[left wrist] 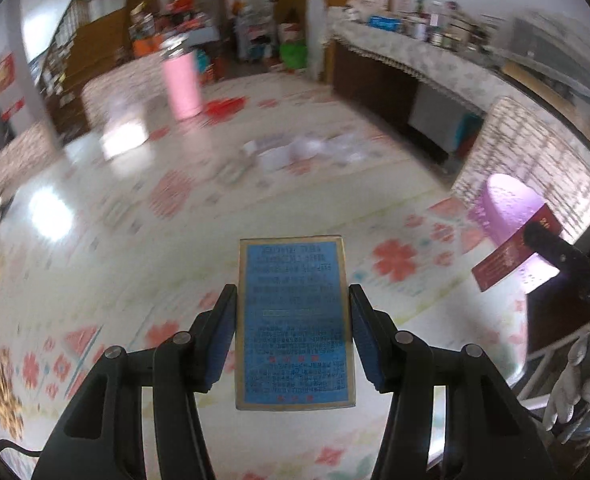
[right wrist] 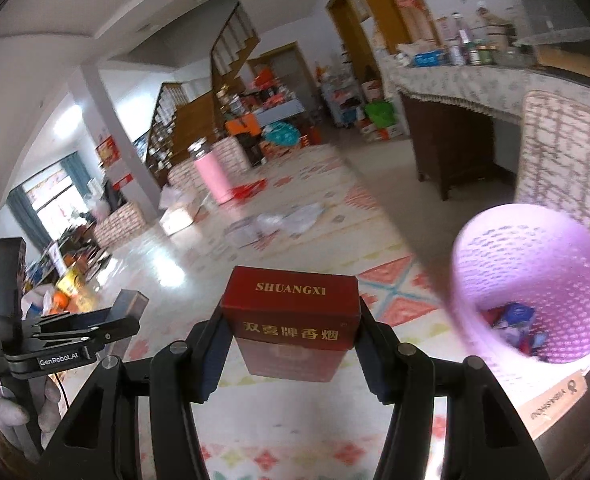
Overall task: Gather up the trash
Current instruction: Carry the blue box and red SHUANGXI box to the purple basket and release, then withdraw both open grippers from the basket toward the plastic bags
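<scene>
Left wrist view: your left gripper [left wrist: 293, 320] is pinching a blue box [left wrist: 294, 322] across its narrow width, pads pressed to both long edges. The box's long axis runs straight ahead, along the fingers. It is held above the patterned mat [left wrist: 95, 280]. The purple basket [left wrist: 507, 216] lies ahead and to the right, beside the covered chair [left wrist: 535, 152]. Your right gripper [left wrist: 531, 240] enters from the right edge, its red carton in front of the basket. More loose litter [left wrist: 295, 152], blurred, lies on the mat ahead, well apart from both grippers.

Right wrist view: your right gripper [right wrist: 291, 332] is clamped on a red cigarette carton [right wrist: 291, 320], pads on its two side faces, printed end facing forward. The basket [right wrist: 535, 248] stands just to the right of this carton, mouth open toward you, with wrappers already at the bottom. Your left gripper [right wrist: 107, 320] shows at the left edge, farther from the basket.

Judgement: the right hand is the nearer one. Swing it right over the rim first, then bring the left across
</scene>
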### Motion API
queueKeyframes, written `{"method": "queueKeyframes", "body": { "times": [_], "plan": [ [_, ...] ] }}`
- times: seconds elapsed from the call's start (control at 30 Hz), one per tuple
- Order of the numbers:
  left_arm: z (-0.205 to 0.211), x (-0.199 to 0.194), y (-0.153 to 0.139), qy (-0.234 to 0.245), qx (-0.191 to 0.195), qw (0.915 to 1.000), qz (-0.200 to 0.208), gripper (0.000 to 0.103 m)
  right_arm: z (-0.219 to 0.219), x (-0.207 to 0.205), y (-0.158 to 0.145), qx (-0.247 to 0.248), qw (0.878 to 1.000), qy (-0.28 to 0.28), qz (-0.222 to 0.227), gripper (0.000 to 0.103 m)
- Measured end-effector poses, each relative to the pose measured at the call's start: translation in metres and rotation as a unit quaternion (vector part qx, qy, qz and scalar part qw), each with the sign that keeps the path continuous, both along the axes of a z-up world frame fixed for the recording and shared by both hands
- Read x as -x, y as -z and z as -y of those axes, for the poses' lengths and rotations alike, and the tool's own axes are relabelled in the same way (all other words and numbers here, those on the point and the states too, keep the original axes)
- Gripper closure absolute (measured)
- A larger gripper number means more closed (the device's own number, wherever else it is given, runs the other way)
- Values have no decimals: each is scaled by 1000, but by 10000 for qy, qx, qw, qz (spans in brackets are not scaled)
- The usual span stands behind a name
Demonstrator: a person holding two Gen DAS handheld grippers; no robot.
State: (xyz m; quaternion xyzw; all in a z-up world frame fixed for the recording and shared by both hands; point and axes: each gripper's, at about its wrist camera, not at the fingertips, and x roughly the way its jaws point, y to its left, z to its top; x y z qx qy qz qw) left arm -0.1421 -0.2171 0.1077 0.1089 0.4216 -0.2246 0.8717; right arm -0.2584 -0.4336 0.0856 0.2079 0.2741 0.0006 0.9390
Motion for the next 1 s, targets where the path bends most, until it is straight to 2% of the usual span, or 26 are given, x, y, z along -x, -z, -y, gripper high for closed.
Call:
{"method": "queueKeyframes", "body": {
  "times": [0.13,0.3,0.5,0.63,0.73,0.8,0.87,1.0],
  "plan": [
    [46,-2,-11,470,54,9989,53,50,37,16,-8,62,9991,415,70,42],
    [123,1,-20,1138,4,9933,203,50,87,34,-12,117,9953,958,71,42],
    [214,4,-19,1852,132,9826,-21,50,143,48,-4,102,9889,1482,-71,42],
    [263,-2,-19,2153,387,9754,-283,49,176,53,4,13,9848,1726,-193,42],
    [285,-2,-18,2186,431,9746,-240,47,192,54,11,-37,9813,1903,-275,40],
    [291,-4,-17,2160,417,9752,-249,31,200,56,15,-155,9795,1984,-307,32],
    [285,-4,-18,2123,526,9755,-240,25,204,59,18,-307,9787,2010,-283,30],
    [270,1,-18,1997,304,9794,-62,23,202,60,21,-396,9785,2005,-276,30]
  ]
}}
